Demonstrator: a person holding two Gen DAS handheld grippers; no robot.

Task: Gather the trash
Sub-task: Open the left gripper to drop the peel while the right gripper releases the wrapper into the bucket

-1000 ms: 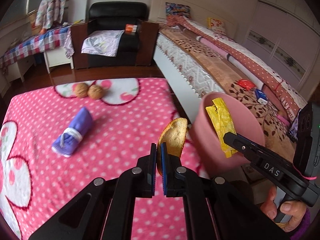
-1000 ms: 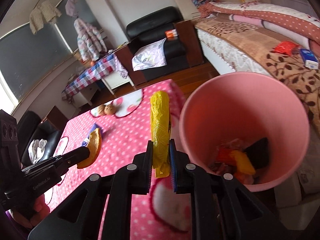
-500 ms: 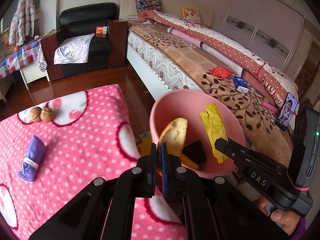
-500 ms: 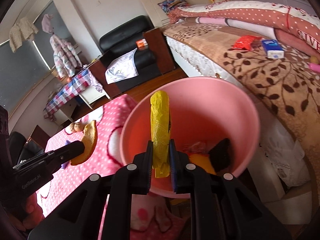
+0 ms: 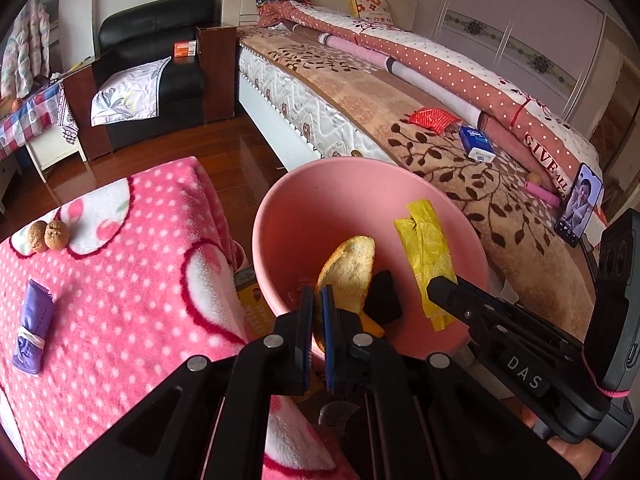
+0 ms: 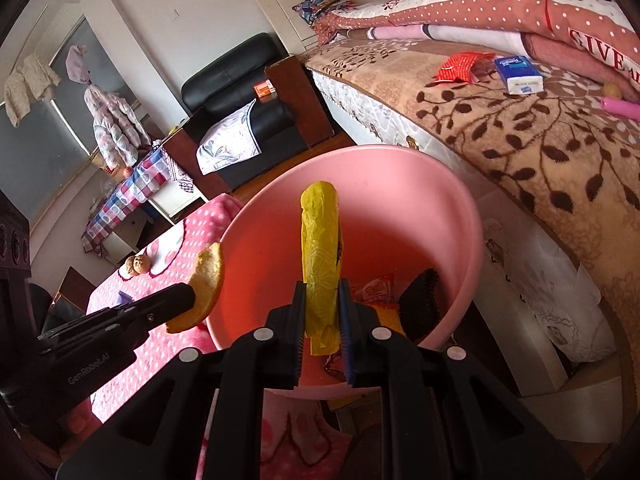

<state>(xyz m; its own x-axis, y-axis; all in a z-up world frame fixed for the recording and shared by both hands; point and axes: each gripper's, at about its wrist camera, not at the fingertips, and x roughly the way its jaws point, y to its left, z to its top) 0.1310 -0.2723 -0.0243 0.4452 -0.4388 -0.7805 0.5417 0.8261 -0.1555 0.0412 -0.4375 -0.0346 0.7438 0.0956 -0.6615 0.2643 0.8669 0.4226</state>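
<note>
A pink bin [image 5: 320, 192] [image 6: 400, 184] stands between the pink-blanketed table and the bed, holding a black sponge [image 6: 420, 308], a snack wrapper [image 6: 376, 292] and other scraps. My left gripper [image 5: 316, 300] [image 6: 192, 300] is shut on an orange peel [image 5: 352, 268] [image 6: 208, 284], held over the bin's near left side. My right gripper [image 6: 322, 300] [image 5: 436, 292] is shut on a crumpled yellow wrapper [image 6: 320, 248] [image 5: 428, 248], held upright above the bin's mouth. On the table lie a purple wrapper [image 5: 34, 328] and two walnuts [image 5: 48, 236] [image 6: 136, 266].
The pink polka-dot blanket [image 5: 120, 300] covers the table left of the bin. A bed [image 5: 400, 120] to the right carries a red packet [image 5: 434, 118], a blue tissue pack [image 5: 476, 144] and a phone [image 5: 580, 204]. A black armchair [image 5: 160, 60] stands behind.
Both grippers swung right from over the table to above the pink bin and dropped slightly, still gripping the peel and the yellow wrapper. The bin's contents came into view.
</note>
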